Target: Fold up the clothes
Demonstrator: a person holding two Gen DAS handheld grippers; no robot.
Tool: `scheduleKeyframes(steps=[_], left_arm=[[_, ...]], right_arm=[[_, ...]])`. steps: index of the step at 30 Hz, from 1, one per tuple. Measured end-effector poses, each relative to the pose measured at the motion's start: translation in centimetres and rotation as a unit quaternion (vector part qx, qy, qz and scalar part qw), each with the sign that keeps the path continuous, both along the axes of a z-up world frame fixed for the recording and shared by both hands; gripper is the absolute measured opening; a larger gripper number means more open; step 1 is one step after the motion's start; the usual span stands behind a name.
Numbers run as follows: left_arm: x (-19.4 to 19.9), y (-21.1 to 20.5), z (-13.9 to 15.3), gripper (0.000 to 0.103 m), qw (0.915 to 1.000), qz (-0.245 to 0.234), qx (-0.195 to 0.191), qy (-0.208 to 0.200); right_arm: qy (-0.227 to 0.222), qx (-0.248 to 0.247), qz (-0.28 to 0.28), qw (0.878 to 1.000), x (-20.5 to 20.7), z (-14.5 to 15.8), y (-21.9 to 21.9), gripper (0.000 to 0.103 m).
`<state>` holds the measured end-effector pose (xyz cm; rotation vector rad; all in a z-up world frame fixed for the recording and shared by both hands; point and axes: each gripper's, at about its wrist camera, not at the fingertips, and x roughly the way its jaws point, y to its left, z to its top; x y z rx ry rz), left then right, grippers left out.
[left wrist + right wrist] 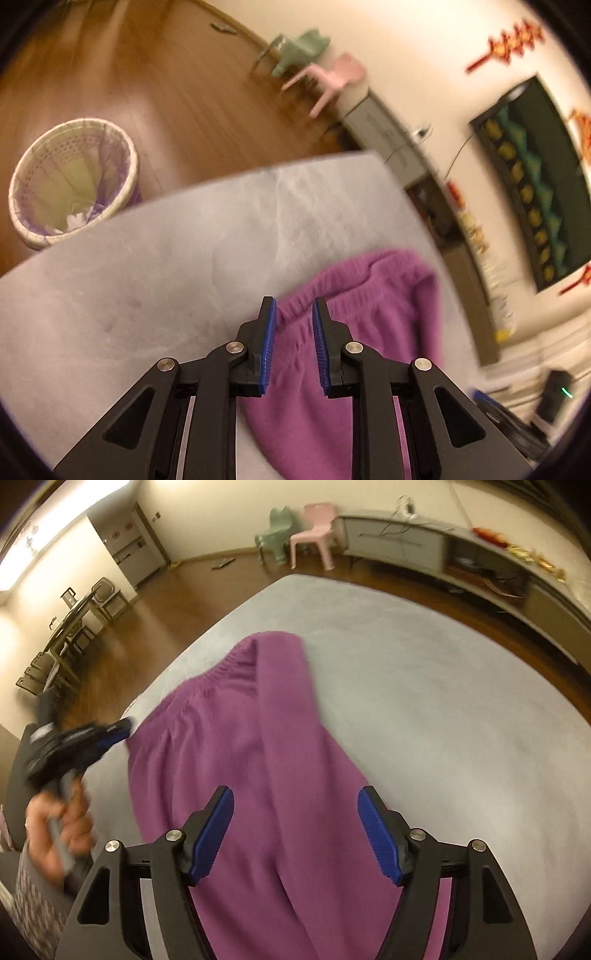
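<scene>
Purple knit trousers (258, 746) lie on the grey-covered counter (443, 709), elastic waistband at the far end, legs running back toward the cameras and out of view at the lower edge. One lengthwise fold line runs down the middle, so the garment appears doubled leg over leg; this is a judgement from the ridge in the right wrist view. No crosswise fold is visible, so shortening the garment by bringing the legs toward the waistband would remain.

Left gripper (293, 343): fingers apart by a narrow gap, hovering over the waistband edge with nothing clamped. In the right wrist view it shows blurred at the garment's left edge, held in a hand (59, 830). Right gripper (295, 834): fingers wide apart above the leg section, holding nothing.
</scene>
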<state>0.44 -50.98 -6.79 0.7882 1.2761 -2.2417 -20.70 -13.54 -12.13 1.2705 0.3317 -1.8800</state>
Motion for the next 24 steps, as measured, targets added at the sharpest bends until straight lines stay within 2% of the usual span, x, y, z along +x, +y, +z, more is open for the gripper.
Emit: scheduleKeyframes(steps=[2,4,5,6,7,8,9,10,11,14,15,16,17,18,19,20,21,22,24], left_arm=[[-1.8,2.7,0.9,0.02,0.995,-0.098,-0.009,0.02],[-4.3,5.0,0.0,0.024,0.9854,-0.166,-0.036,-0.014],[-5.1,5.2,-0.8,0.024,0.9833,-0.17,-0.049,-0.042],[-5.4,4.4,-2.2,0.023,0.9852,-0.145,-0.05,-0.077],[-5.1,3.1,-3.2,0.013,0.9887,-0.117,-0.033,-0.087],[-4.6,2.2,-3.6,0.012,0.9919,-0.102,-0.011,-0.075],[-4.0,1.1,-3.9,0.013,0.9941,-0.093,0.022,-0.051],[-3.6,0.5,-3.9,0.016,0.9945,-0.09,0.041,-0.033],[-3.4,0.4,-3.8,0.017,0.9944,-0.091,0.049,-0.022],[-2.7,0.5,-2.3,0.027,0.9941,-0.089,0.055,0.026],[-2.4,0.4,-1.7,0.034,0.9943,-0.082,0.053,0.044],[-1.9,0.1,-1.0,0.046,0.9952,-0.062,0.047,0.059],[-1.2,-0.2,-0.4,0.053,0.9958,-0.039,0.039,0.073],[-1.1,-0.3,-0.6,0.06,0.9946,-0.036,0.051,0.083],[-1.0,-0.5,-1.0,0.06,0.9928,-0.039,0.068,0.091],[-1.0,-0.7,-1.4,0.06,0.9906,-0.041,0.085,0.099],[-1.0,-0.5,-1.6,0.06,0.9894,-0.047,0.095,0.099],[-1.0,-0.2,-1.8,0.06,0.9885,-0.054,0.103,0.097],[-0.8,0.6,-1.2,0.06,0.9897,-0.064,0.089,0.092]], right_arm=[[-0.004,0.007,-0.005,1.0,-1.4,-2.0,-3.8,0.071],[-0.006,0.017,-0.014,1.0,-2.9,-4.0,-6.1,0.071],[-0.006,0.022,-0.015,1.0,-3.4,-4.4,-6.6,0.071],[-0.004,0.027,-0.017,0.999,-3.8,-4.9,-7.3,0.071],[-0.003,0.03,-0.019,0.999,-4.2,-5.4,-7.9,0.071],[-0.004,0.032,-0.021,0.999,-4.5,-5.8,-8.3,0.059],[-0.005,0.03,-0.022,0.999,-4.8,-5.9,-8.4,0.041],[-0.002,0.025,-0.022,0.999,-4.9,-5.7,-8.5,0.015],[0.006,0.014,-0.02,1.0,-4.4,-4.9,-8.5,0.012],[0.056,-0.043,0.014,0.997,0.1,-0.9,-7.7,0.011],[0.077,-0.063,0.031,0.995,2.3,0.4,-7.4,0.011],[0.091,-0.083,0.049,0.991,4.6,1.4,-7.0,0.011],[0.092,-0.098,0.071,0.988,7.0,1.5,-6.6,0.011],[0.089,-0.103,0.094,0.986,9.4,1.1,-6.4,0.011],[0.087,-0.105,0.104,0.985,11.0,0.7,-5.9,0.011],[0.087,-0.101,0.097,0.986,11.3,0.4,-5.0,0.018],[0.087,-0.098,0.09,0.987,11.5,0.1,-4.1,0.026],[0.087,-0.094,0.082,0.988,11.8,-0.2,-3.1,0.039],[0.087,-0.086,0.067,0.99,12.4,-0.8,-1.3,0.039]])
